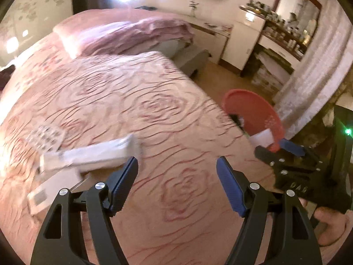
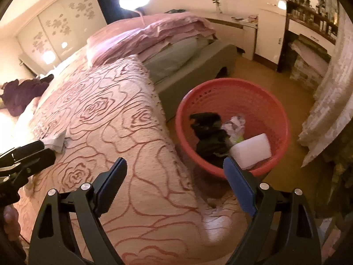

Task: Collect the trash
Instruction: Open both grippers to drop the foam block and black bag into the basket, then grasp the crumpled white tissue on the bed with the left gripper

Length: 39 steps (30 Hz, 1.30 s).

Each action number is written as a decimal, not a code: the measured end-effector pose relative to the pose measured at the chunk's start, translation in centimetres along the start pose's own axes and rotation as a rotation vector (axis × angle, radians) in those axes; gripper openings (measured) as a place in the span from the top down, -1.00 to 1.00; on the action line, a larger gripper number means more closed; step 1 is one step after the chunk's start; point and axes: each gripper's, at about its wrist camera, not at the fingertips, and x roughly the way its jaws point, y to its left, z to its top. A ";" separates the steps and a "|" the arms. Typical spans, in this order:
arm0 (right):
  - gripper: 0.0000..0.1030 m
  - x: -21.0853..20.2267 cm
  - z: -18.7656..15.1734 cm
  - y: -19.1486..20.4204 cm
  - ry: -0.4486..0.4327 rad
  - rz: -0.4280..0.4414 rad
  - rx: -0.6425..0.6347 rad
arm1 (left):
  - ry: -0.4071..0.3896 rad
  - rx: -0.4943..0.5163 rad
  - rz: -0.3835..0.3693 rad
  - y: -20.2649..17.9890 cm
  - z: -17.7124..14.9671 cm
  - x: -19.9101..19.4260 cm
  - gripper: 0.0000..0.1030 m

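Bed [image 1: 136, 110] with a rose-patterned cover fills both views. Beside it on the floor stands a red basket [image 2: 271, 106] holding dark cloth [image 2: 209, 137], a white block [image 2: 251, 150] and crumpled paper [image 2: 236, 123]. White wrappers [image 1: 88, 154] and a blister pack [image 1: 44, 137] lie on the cover. Left gripper [image 1: 177, 165] and right gripper [image 2: 175, 167] are both wide and empty.

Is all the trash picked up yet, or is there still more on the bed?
Partly done. The red basket on the floor already holds a white block, crumpled paper and something black. Nothing is in hand: the left tongs and right tongs are both open and empty. Left on the bed: a white wrapper, a blister pack and a flat white packet.
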 end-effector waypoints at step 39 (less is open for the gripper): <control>-0.67 1.2 1.1 11.5 -0.020 0.148 -0.369 | 0.001 -0.262 0.130 10.9 -8.4 -4.0 0.42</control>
